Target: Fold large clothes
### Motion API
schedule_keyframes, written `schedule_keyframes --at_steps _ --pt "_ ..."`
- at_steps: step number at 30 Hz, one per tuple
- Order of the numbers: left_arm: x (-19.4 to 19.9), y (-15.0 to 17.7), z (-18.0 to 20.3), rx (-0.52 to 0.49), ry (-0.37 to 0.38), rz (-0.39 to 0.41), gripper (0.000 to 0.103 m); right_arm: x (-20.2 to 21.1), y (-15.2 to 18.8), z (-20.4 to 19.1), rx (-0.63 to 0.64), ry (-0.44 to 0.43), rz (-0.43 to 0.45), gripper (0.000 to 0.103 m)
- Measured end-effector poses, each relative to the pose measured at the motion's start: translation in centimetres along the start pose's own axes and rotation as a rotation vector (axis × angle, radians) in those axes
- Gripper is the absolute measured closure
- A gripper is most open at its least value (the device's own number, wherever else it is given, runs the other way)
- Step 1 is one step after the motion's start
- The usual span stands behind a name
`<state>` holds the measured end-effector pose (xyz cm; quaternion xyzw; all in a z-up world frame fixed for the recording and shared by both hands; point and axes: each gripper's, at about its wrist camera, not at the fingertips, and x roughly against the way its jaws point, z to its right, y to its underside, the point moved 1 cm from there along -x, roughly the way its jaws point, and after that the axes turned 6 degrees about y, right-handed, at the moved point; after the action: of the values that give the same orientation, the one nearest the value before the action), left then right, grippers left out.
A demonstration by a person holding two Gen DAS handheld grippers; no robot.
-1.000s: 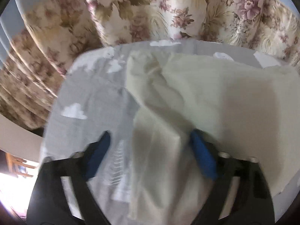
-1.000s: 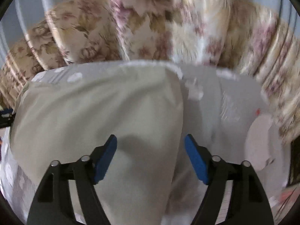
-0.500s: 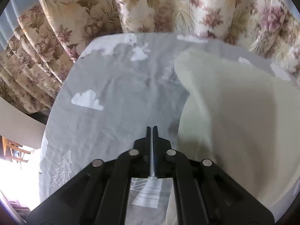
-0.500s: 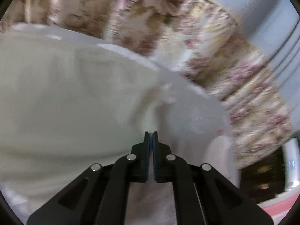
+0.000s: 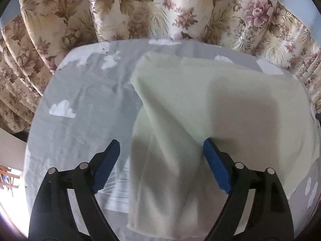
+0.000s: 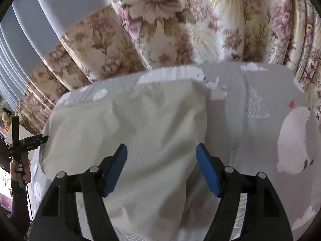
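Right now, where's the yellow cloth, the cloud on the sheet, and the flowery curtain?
yellow cloth (image 5: 220, 104): left wrist view, its flat middle.
cloud (image 5: 62, 109): left wrist view, its white centre.
flowery curtain (image 6: 160, 32): right wrist view, a hanging fold.

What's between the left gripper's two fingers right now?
A ridge of the cream cloth lies below the open left gripper, with grey printed sheet beside it toward the left finger. The fingers have just been opening; neither visibly presses the cloth. Left wrist view.
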<state>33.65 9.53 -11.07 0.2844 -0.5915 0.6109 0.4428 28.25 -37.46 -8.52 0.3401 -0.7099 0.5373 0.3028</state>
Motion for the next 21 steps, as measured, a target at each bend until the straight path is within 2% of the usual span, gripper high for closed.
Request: schedule_keyframes --at_steps 1,2,3,4,5,8,11,12,13,15,18,21 --pt "-0.2 0.1 0.0 0.003 0.03 -0.005 0.038 -0.8 0.3 -0.2 -0.016 -0.004 -0.017 0.032" --pt "-0.2 0.2 0.2 0.003 0.078 -0.011 0.058 -1.5 0.7 -0.6 -0.018 -0.007 -0.034 0.046" --pt "0.0 0.2 0.4 -0.001 0.095 -0.012 0.079 -2.0 1.1 -1.2 -0.003 0.013 -0.047 0.086" --pt "0.5 0.2 1.0 -0.024 0.071 0.0 0.09 -2.4 1.6 -2.3 0.04 0.095 -0.043 0.098" --pt "1.1 0.4 1.7 -0.059 0.029 0.017 0.095 -2.2 2.3 -3.0 0.07 0.125 -0.031 0.099" --pt "1.5 0.4 2.8 -0.135 -0.047 0.047 0.096 -1.8 3.3 -5.6 0.226 0.288 0.009 0.1" --pt "-1.0 -1.9 2.1 -0.097 -0.059 0.03 0.096 -3.6 2.2 -5.9 0.318 0.447 0.002 0.101" --pt "-1.8 -2.8 2.0 -0.095 -0.079 0.025 0.096 -4.4 1.6 -6.6 0.389 0.549 0.027 0.101" --pt "-2.3 -3.6 1.9 -0.084 -0.093 0.021 0.096 -5.0 1.3 -6.9 0.414 0.576 0.018 0.101" --pt "-1.9 -3.5 1.8 -0.08 -0.084 0.006 0.096 -5.0 1.2 -6.6 0.398 0.552 -0.01 0.101" --pt "-0.3 -0.4 1.7 -0.131 -0.085 0.001 0.095 -3.7 3.3 -5.9 0.409 0.524 -0.027 0.101" --pt "-1.4 0.8 0.4 -0.138 -0.14 -0.023 0.09 -4.1 3.4 -5.1 0.392 0.524 -0.04 0.101"
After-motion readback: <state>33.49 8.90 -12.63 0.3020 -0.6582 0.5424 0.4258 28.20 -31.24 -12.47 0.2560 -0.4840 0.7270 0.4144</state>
